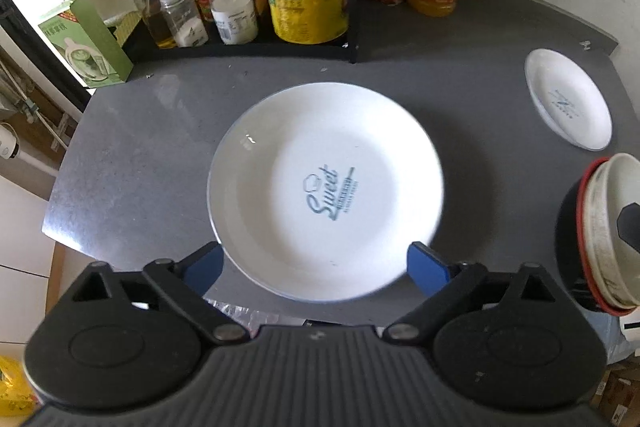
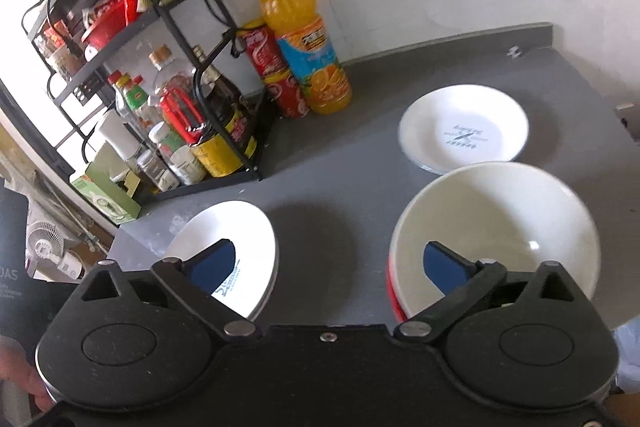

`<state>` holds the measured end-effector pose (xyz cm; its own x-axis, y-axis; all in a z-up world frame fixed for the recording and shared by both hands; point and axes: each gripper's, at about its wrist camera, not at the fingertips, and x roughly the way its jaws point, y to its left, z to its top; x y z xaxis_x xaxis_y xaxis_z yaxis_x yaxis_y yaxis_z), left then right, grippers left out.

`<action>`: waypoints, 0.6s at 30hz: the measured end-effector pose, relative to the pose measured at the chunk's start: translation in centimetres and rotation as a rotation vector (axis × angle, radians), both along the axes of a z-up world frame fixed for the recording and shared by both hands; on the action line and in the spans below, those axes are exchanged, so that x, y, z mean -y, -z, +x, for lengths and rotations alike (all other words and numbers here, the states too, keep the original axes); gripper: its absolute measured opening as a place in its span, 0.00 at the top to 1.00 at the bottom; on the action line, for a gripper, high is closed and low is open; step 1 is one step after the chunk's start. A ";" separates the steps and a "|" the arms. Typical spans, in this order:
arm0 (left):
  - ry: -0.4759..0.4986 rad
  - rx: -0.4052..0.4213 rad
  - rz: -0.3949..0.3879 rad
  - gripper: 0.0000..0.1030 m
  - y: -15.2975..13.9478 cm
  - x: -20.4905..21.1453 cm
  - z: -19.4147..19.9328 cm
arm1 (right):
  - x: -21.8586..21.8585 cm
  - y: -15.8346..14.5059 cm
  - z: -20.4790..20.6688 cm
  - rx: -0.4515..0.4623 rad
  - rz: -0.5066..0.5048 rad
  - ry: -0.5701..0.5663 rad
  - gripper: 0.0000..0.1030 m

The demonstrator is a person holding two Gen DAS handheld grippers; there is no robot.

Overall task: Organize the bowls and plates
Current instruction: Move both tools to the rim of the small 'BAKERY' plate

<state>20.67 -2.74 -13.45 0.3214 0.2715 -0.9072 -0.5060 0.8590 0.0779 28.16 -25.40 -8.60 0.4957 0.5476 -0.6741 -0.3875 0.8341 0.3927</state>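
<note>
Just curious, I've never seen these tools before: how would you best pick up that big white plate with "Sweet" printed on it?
Grip the big plate by its near rim, coming in low from the front. It lies flat on the grey counter, and only its raised, thin edge fits between the fingers. The left hand-held gripper is open, with that edge between its fingers.

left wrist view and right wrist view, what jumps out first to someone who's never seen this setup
The big white plate printed "Sweet" fills the middle of the grey counter, right ahead of the open left gripper. In the right wrist view, the cream bowl stack with a red rim sits under the open right gripper. Behind stands a bright orange juice bottle beside the crowded condiment rack.
</note>
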 end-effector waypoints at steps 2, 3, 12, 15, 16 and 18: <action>-0.005 0.012 0.010 0.01 -0.5 1.0 -0.1 | 1.1 -0.2 0.0 -0.001 0.005 0.013 0.01; -0.004 0.018 0.012 0.00 -0.7 1.5 -0.1 | 1.6 -0.4 -0.1 0.002 0.006 0.018 0.00; 0.020 0.121 -0.014 0.00 -2.7 4.6 0.6 | 4.9 -1.7 0.2 0.044 -0.004 0.085 0.00; 0.033 0.142 -0.025 0.00 -3.0 5.3 1.5 | 5.5 -1.8 0.7 0.048 -0.016 0.105 0.00; 0.041 0.145 -0.028 0.00 -3.1 5.5 1.9 | 5.7 -1.8 1.0 0.048 -0.021 0.116 0.00; 0.061 0.152 -0.044 0.00 -3.0 5.9 2.6 | 6.3 -1.7 1.5 0.044 -0.022 0.134 0.00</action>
<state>23.26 -8.63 -10.47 0.4701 0.2090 -0.8575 -0.4563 0.8892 -0.0335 29.65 -31.72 -6.86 0.5930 0.4595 -0.6612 -0.2884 0.8879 0.3585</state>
